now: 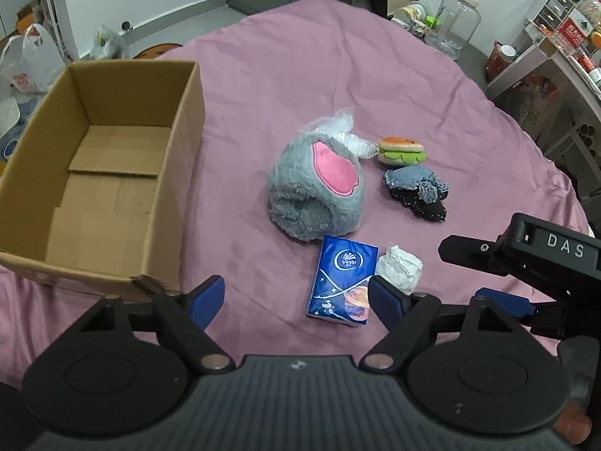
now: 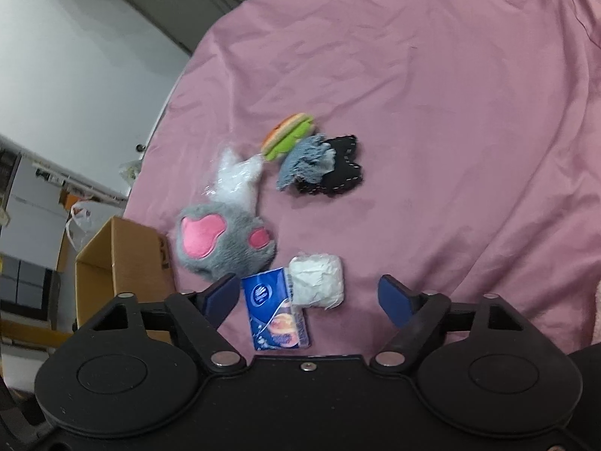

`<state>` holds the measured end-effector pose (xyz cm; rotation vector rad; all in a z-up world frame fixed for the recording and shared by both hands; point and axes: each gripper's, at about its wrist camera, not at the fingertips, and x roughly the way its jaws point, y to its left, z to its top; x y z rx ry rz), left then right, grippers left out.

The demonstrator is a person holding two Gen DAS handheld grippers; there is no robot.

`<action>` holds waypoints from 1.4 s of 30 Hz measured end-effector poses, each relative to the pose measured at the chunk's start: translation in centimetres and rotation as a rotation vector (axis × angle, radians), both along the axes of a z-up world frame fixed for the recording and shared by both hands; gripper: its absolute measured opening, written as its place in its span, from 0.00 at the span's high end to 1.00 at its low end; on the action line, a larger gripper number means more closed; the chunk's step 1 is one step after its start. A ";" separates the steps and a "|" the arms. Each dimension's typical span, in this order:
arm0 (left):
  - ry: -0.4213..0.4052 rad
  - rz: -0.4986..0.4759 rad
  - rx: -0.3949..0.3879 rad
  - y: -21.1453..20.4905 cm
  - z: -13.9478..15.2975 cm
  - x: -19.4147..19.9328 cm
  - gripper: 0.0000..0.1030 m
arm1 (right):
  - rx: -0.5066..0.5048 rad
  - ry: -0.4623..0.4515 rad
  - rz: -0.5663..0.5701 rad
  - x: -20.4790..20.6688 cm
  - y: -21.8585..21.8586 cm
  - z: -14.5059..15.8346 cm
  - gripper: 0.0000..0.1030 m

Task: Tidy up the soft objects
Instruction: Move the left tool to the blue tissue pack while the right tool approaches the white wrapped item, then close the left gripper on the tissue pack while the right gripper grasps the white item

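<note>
An open, empty cardboard box [image 1: 112, 173] stands on the pink cloth at the left; it also shows in the right wrist view [image 2: 124, 263]. A grey plush paw with pink pads [image 1: 315, 188] [image 2: 225, 244] lies mid-table, with a clear plastic bag [image 1: 338, 127] [image 2: 236, 176] behind it. Beside it lie a plush burger [image 1: 402, 150] [image 2: 289, 135], a denim and black cloth bundle [image 1: 420, 191] [image 2: 323, 165], a blue tissue pack [image 1: 343, 280] [image 2: 276, 312] and a white wad [image 1: 400, 267] [image 2: 317, 282]. My left gripper [image 1: 296, 300] is open above the tissue pack's near end. My right gripper [image 2: 311, 300] is open over the pack and wad.
The pink cloth [image 1: 300, 75] covers a round table. Jars and a clear bottle [image 1: 456, 22] stand at the far edge, shelves [image 1: 556, 37] to the right, plastic bags [image 1: 30, 60] on the floor at the left. The right gripper's body [image 1: 526, 259] shows in the left wrist view.
</note>
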<state>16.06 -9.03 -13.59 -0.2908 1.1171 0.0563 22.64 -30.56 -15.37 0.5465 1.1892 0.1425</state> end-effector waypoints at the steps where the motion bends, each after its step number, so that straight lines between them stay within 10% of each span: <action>1: 0.006 0.003 -0.006 -0.1 -0.3 0.2 0.21 | 0.008 0.007 -0.007 0.2 -0.2 -0.3 0.29; 42: 0.129 0.014 -0.117 -2.9 -7.0 3.6 0.48 | 0.111 0.187 -0.048 3.6 0.4 -6.0 0.46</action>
